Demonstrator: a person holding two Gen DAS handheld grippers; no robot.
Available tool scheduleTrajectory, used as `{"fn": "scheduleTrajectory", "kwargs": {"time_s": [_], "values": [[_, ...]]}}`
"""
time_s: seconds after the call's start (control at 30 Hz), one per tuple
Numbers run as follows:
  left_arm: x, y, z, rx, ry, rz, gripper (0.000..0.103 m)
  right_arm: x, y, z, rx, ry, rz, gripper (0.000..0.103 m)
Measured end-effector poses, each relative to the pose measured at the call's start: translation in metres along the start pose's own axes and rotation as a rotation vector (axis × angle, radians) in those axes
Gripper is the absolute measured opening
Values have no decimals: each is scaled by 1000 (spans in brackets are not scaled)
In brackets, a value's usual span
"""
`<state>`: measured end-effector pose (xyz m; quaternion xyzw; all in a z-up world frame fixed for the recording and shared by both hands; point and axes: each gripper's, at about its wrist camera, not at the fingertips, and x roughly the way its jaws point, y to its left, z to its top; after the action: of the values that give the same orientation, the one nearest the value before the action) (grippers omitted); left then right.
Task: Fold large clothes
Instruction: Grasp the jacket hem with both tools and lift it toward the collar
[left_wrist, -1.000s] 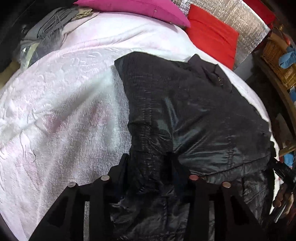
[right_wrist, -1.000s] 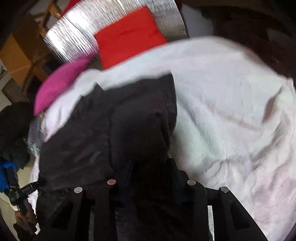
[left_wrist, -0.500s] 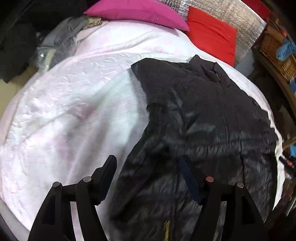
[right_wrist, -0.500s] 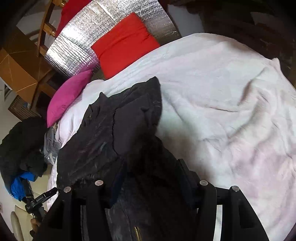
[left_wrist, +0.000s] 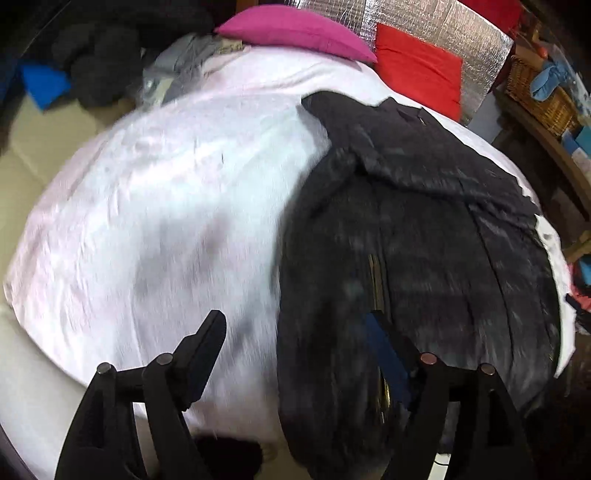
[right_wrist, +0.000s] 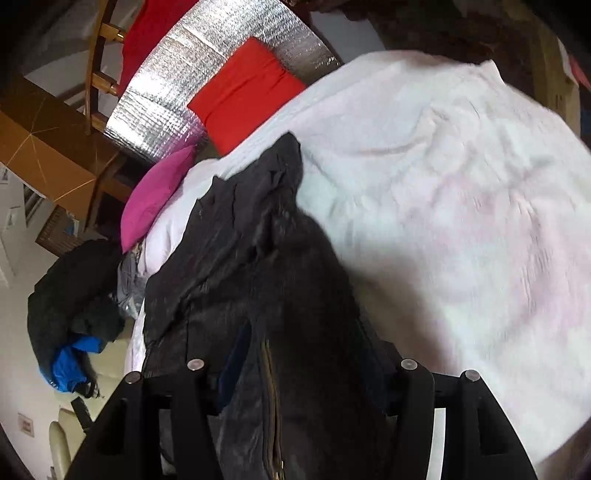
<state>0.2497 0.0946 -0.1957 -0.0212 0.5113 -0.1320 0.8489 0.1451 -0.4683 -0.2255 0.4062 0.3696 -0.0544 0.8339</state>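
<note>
The black jacket (left_wrist: 424, 240) lies on the white bed (left_wrist: 166, 206), long axis running from frame bottom to upper right, its near hem between the right gripper (right_wrist: 299, 373) fingers and beside the left gripper (left_wrist: 295, 339) fingers, both having just been opening, gripping nothing.

At the top of the frame we see a silver quilted panel (left_wrist: 436, 33), a red cushion (left_wrist: 417, 70) and a pink pillow (left_wrist: 295, 31); a wicker basket (left_wrist: 539, 96) sits upper right, pale floor (left_wrist: 48, 136) at left.
</note>
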Motion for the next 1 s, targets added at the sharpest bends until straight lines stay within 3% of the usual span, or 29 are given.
{"fn": "scheduleTrajectory", "kwargs": {"time_s": [0.2, 0.23, 0.33, 0.47, 0.5, 0.53, 0.57, 0.63, 0.7, 0.73, 0.77, 0.87, 0.93, 1.0], "values": [[-2, 4, -36, -49, 22, -63, 78, -11, -8, -32, 27, 15, -17, 61], [-2, 5, -37, -51, 27, -72, 75, -13, -11, -36, 41, 13, -21, 61], [3, 6, -44, -67, 50, -91, 50, -13, -20, -43, 81, 24, -33, 61], [8, 4, -48, -79, 75, -89, 51, -9, -27, -50, 106, 46, -63, 61], [10, 4, -48, -82, 85, -88, 54, -7, -28, -52, 110, 55, -66, 61], [12, 4, -49, -89, 98, -81, 66, -4, -29, -54, 113, 69, -69, 61], [14, 5, -48, -96, 100, -75, 71, -1, -29, -56, 111, 83, -71, 61], [17, 6, -47, -104, 106, -78, 71, 7, -26, -62, 92, 119, -82, 61], [19, 5, -48, -104, 105, -111, 70, 13, -19, -69, 57, 151, -66, 62], [17, 2, -49, -90, 96, -132, 59, 15, -14, -72, 30, 168, -39, 62], [14, 0, -50, -74, 91, -144, 42, 13, -8, -74, 4, 168, -8, 62], [11, -7, -53, -30, 79, -132, 41, 4, 7, -79, -60, 138, 60, 62], [13, -2, -52, -59, 91, -146, 41, 9, 0, -80, -34, 149, 24, 62], [16, 2, -52, -91, 106, -158, 48, 20, -12, -81, 20, 193, -42, 63]]}}
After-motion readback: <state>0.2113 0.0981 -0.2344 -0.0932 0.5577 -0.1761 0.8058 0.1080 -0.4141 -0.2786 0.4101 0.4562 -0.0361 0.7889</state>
